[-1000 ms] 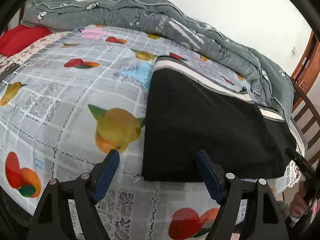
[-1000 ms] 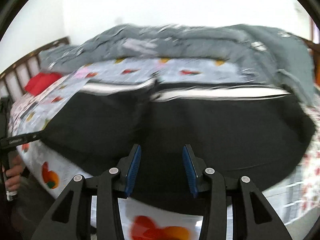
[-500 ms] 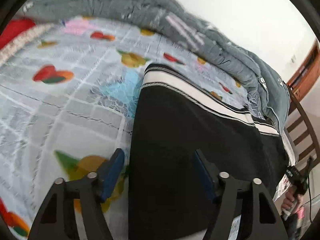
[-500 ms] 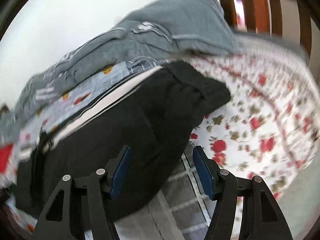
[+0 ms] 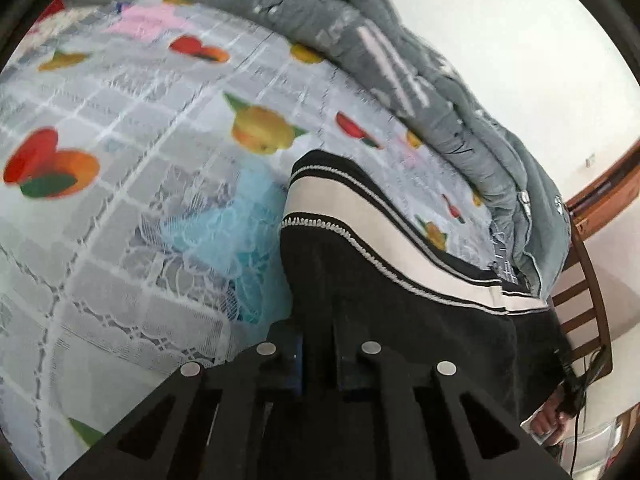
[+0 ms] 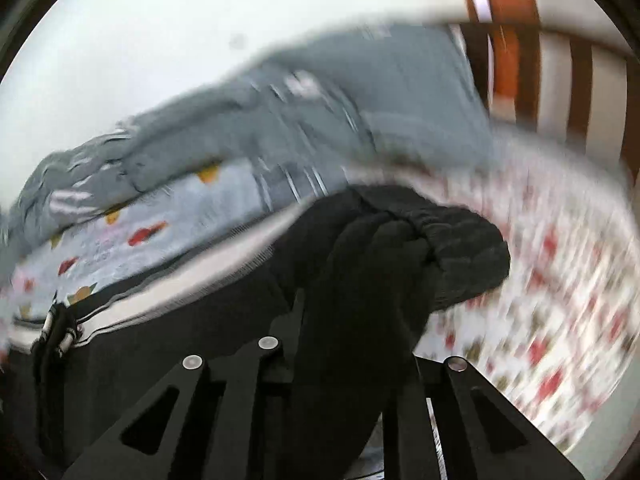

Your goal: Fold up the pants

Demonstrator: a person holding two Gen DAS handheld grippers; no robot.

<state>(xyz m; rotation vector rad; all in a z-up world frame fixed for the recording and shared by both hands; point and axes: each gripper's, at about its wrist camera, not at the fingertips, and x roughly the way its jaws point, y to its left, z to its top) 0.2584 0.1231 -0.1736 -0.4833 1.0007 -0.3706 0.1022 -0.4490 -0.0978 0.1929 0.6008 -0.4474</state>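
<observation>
Black pants (image 5: 400,320) with a white side stripe (image 5: 360,224) lie folded on the fruit-print bed sheet (image 5: 120,200). My left gripper (image 5: 318,354) is at their near left edge, jaws closing to a narrow gap with black cloth pinched between them. In the right wrist view the pants (image 6: 380,264) bunch up at their right end. There my right gripper (image 6: 344,344) has its jaws closing on a raised fold of the black fabric, which hides its fingertips. A drawstring (image 6: 56,332) shows at the far left.
A grey duvet (image 5: 400,60) is heaped along the back of the bed, also in the right wrist view (image 6: 320,120). A wooden footboard (image 6: 516,40) and a floral sheet (image 6: 560,280) lie to the right. A person's hand (image 5: 546,424) shows at the lower right, by a wooden chair (image 5: 580,308).
Both grippers moved in over the pants' ends and went from open to closed on the black fabric. The right view swung towards the footboard end; cloth there now bunches up.
</observation>
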